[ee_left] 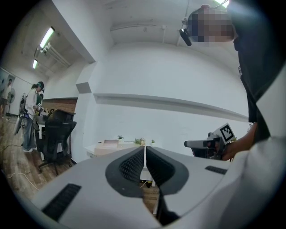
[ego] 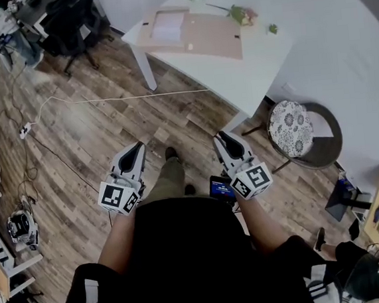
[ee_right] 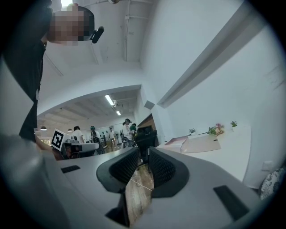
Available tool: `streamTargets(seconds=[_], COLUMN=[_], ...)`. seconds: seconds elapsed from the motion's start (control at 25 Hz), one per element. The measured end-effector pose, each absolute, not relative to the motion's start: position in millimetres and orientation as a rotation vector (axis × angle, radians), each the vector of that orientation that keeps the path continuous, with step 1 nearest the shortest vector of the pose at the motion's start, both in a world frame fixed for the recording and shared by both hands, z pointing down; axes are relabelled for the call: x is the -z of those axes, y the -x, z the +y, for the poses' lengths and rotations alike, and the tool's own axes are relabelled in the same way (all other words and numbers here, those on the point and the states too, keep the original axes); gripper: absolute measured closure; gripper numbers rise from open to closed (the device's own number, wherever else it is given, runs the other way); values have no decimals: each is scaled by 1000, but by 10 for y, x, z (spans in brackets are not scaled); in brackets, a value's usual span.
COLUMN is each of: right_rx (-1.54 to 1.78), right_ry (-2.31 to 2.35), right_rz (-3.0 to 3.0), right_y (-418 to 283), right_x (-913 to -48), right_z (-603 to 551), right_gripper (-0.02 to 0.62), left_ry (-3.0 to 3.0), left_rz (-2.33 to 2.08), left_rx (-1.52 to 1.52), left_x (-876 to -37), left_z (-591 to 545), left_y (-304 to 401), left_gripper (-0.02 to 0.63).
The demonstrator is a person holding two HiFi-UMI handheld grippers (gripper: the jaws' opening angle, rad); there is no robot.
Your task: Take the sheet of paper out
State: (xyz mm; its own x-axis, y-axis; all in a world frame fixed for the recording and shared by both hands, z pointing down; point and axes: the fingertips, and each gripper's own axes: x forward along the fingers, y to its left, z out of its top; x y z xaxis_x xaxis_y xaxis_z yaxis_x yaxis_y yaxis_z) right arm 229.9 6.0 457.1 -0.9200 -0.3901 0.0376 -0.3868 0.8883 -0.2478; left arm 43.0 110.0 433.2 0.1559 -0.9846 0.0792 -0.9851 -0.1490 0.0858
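Note:
A white sheet of paper (ego: pixel 167 26) lies in a shallow brown cardboard folder (ego: pixel 198 37) on the white table (ego: pixel 249 75) far ahead of me. Both grippers are held level at waist height over the wooden floor, well short of the table. My left gripper (ego: pixel 136 148) has its jaws together with only a hairline between the tips and nothing in them (ee_left: pixel 145 148). My right gripper (ego: pixel 222 137) stands open with a clear gap between its pads and holds nothing (ee_right: pixel 144 150). From the right gripper view the folder (ee_right: pixel 199 143) shows on the table at the right.
A stool with a floral cushion (ego: pixel 290 128) and a dark round chair (ego: pixel 324 134) stand right of the table. Flower stems (ego: pixel 239 14) lie on the table's far side. A white cable (ego: pixel 104 99) runs across the floor. A black office chair (ego: pixel 71 26) and several people are at the back left.

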Motion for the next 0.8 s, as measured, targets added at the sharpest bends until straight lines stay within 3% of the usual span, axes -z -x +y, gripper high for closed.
streamTargets(seconds=[0.8], right_rx=[532], right_ry=[708], right_rz=[3066], right_y=[-748], right_x=[-4563], right_z=[-1904], right_gripper=[505], left_ry=[-2284], left_rz=[-1896], left_rx=[92], left_x=[-4462], left_z=[-933], left_y=[1137], left_gripper=[592])
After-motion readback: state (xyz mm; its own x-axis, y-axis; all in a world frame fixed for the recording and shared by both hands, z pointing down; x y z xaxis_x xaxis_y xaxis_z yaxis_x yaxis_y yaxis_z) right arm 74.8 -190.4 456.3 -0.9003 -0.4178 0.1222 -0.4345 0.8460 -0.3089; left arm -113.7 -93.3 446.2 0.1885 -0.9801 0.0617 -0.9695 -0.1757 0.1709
